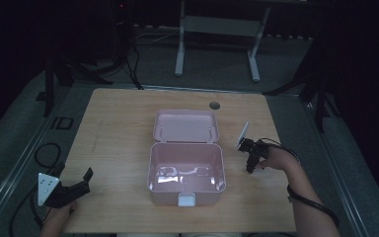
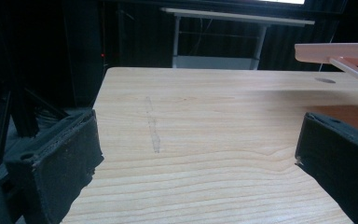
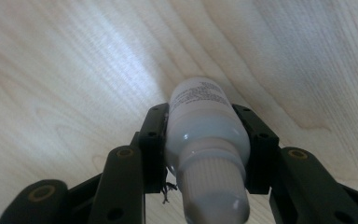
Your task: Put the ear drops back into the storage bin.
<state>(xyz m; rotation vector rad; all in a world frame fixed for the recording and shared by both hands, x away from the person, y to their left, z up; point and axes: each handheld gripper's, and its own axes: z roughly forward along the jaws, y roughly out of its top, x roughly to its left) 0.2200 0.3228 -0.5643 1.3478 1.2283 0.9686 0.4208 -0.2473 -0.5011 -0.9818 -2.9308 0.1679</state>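
Observation:
In the right gripper view a small white bottle (image 3: 200, 121) with a ribbed cap lies between my black jaws, cap toward the camera, just over the wooden table (image 3: 65, 70). My right gripper (image 3: 200, 112) is shut on its body. From above, the right gripper (image 1: 251, 165) points down at the table, right of an open pink box (image 1: 151, 168) whose lid (image 1: 185, 126) lies back. My left gripper (image 1: 74, 175) rests near the front left corner, open with nothing between its fingers. In its own view the left gripper (image 2: 198, 140) faces bare tabletop, the lid's edge (image 2: 335, 51) at upper right.
A round cable hole (image 1: 214, 105) sits in the table behind the box. A white desk frame (image 1: 217, 29) stands on the floor beyond the table. Cables trail off the left edge (image 1: 44, 153).

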